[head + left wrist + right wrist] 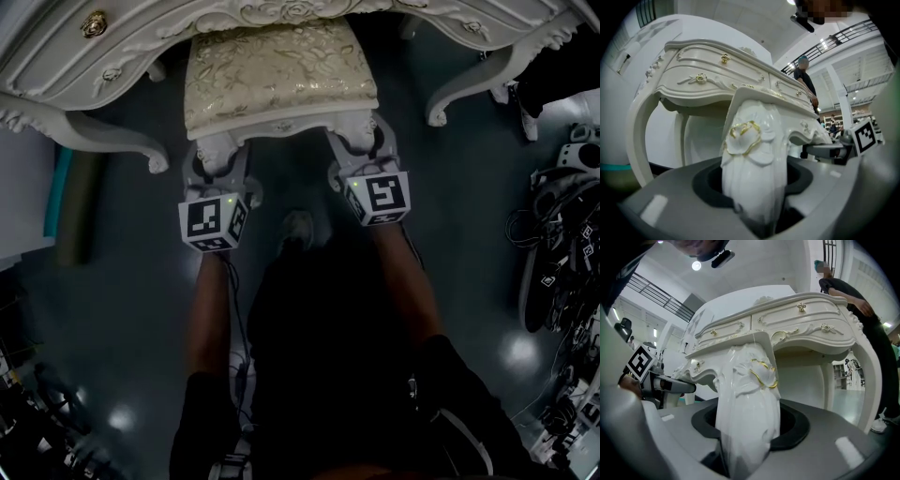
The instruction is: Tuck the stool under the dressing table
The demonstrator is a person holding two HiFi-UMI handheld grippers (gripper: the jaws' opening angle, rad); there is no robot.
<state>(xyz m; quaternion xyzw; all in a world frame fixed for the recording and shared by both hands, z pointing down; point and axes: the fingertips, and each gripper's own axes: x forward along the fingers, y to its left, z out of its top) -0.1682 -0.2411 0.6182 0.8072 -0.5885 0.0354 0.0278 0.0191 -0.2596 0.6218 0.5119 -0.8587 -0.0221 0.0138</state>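
Observation:
The white carved stool (pixel 277 75) with a cream brocade seat stands with its back half under the white dressing table (pixel 84 56). My left gripper (pixel 217 155) is shut on the stool's front left leg (pixel 752 164). My right gripper (pixel 358 141) is shut on the front right leg (pixel 747 399). Both point level toward the table. In each gripper view the gilded leg fills the gap between the jaws, with the table's drawer front (pixel 708 75) (pixel 801 315) behind it. The stool's back legs are hidden.
The table's curved front legs (pixel 122 136) (pixel 469 89) flank the stool on either side. My shoe (pixel 296 230) is just behind the grippers. Cables and gear (pixel 562 253) lie on the floor at right. A person (pixel 862 310) stands beside the table.

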